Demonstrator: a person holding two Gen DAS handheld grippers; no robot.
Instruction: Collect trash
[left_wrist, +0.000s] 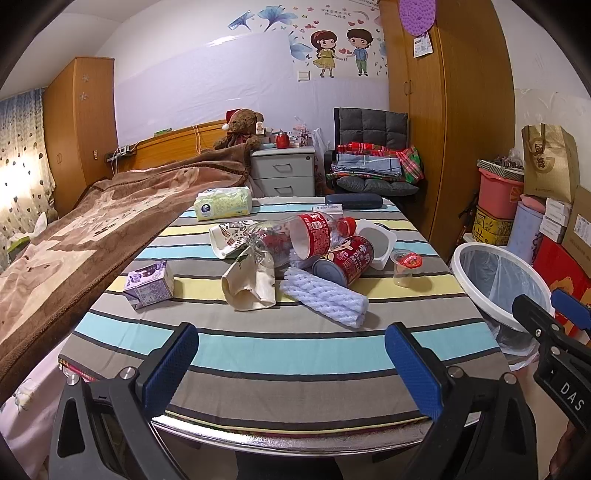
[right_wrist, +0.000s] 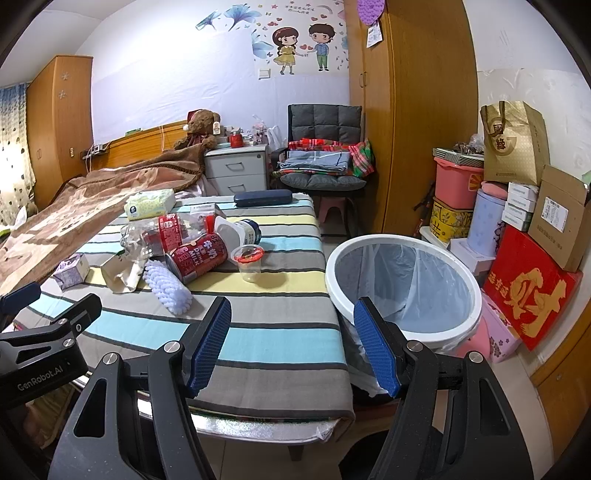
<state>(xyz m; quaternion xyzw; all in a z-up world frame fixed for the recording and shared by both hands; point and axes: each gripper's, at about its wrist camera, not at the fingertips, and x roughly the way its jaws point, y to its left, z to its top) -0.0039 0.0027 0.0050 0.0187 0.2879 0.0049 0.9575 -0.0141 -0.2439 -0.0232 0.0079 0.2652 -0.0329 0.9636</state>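
Trash lies in a heap on the striped table (left_wrist: 295, 354): a clear plastic bottle with a red label (left_wrist: 295, 238), a red can (left_wrist: 345, 260), a white foam sleeve (left_wrist: 325, 297), a crumpled paper bag (left_wrist: 249, 282), a purple carton (left_wrist: 149, 284), a jelly cup (left_wrist: 405, 266) and a white tub (left_wrist: 376, 240). A white bin with a plastic liner (right_wrist: 402, 284) stands right of the table. My left gripper (left_wrist: 291, 369) is open and empty over the table's near edge. My right gripper (right_wrist: 291, 347) is open and empty between the table corner and the bin.
A tissue pack (left_wrist: 223, 203) and a dark glasses case (left_wrist: 352, 201) lie at the table's far end. A bed with a brown blanket (left_wrist: 92, 229) borders the table on the left. Stacked boxes (right_wrist: 528, 288) and a wardrobe (right_wrist: 413, 110) stand to the right.
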